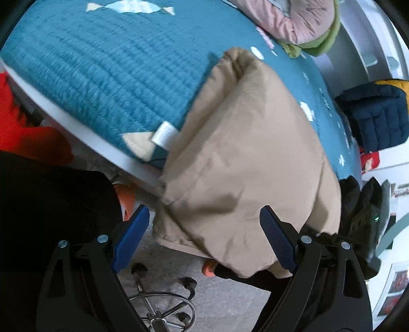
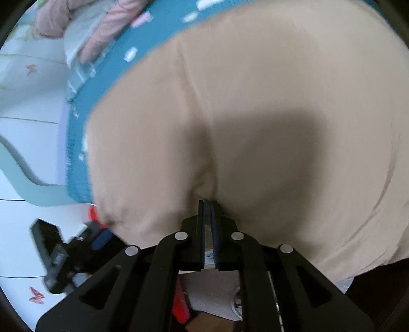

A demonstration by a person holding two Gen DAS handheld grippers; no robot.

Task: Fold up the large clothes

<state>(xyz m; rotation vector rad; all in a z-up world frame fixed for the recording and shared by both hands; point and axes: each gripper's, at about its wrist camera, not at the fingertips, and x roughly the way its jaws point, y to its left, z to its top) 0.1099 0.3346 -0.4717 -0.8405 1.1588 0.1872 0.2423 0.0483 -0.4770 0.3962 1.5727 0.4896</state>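
Note:
A beige padded garment (image 1: pixel 245 158) lies folded on a teal quilted cover (image 1: pixel 110 74) and hangs over the table's near edge. My left gripper (image 1: pixel 204 229) is open, its blue pads (image 1: pixel 278 242) spread just below the garment's hanging edge, holding nothing. In the right wrist view the beige garment (image 2: pixel 255 115) fills most of the frame. My right gripper (image 2: pixel 208 204) is shut on a pinch of its fabric at the near edge. The other gripper shows blurred at lower left (image 2: pixel 66 255).
A pink and green pile of clothes (image 1: pixel 304 20) sits at the far side of the teal cover. A navy quilted garment (image 1: pixel 375 115) lies at the right. A swivel chair base (image 1: pixel 163 304) stands on the grey floor below. A red item (image 1: pixel 23 127) is at the left.

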